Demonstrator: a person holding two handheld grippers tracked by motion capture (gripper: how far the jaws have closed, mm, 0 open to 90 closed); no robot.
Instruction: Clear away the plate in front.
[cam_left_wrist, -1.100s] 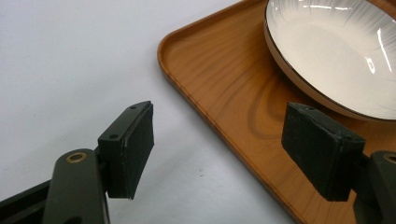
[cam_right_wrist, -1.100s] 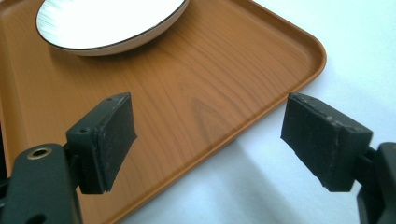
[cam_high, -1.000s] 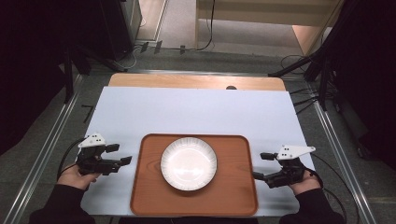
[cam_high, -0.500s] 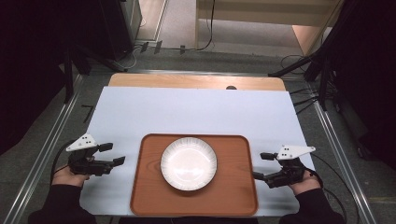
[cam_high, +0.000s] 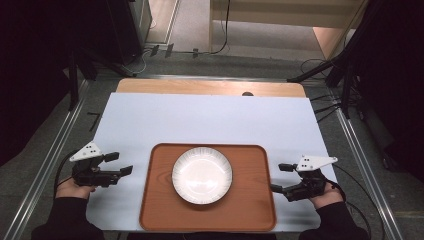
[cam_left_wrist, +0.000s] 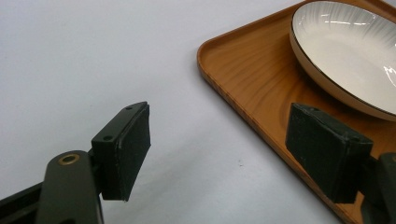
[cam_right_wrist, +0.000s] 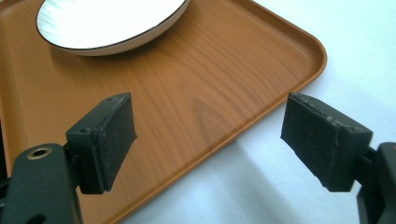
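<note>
Nearest the person, the wooden tray (cam_high: 207, 207) lies flat at the near edge of the table (cam_high: 150, 120), and everything else can be placed from it. The left gripper (cam_high: 120, 164) hovers just off the tray's left rim, jaws spread and empty; in the left gripper view its pads (cam_left_wrist: 133, 140) straddle bare table beside the tray's rounded corner (cam_left_wrist: 219, 60). The right gripper (cam_high: 278, 178) sits just off the tray's right rim, also released with nothing between its jaws, which in the right gripper view bracket that rim (cam_right_wrist: 261, 112). The tray looks like a stiff board with printed wood grain, a shallow raised lip and rounded corners; it should lift without flexing if both short rims are pinched together and kept level. At the tray's middle rests a white plate (cam_high: 202, 175), round, shallow, glossy, with fine radial ribbing and a thin dark edge line (cam_right_wrist: 116, 42). It appears ceramic, so probably fairly heavy, breakable, and likely to slide on the smooth tray if tilted. Beyond the tray stretches the table's pale matte sheet, with a bare wooden strip (cam_high: 210, 87) at the far edge.
</note>
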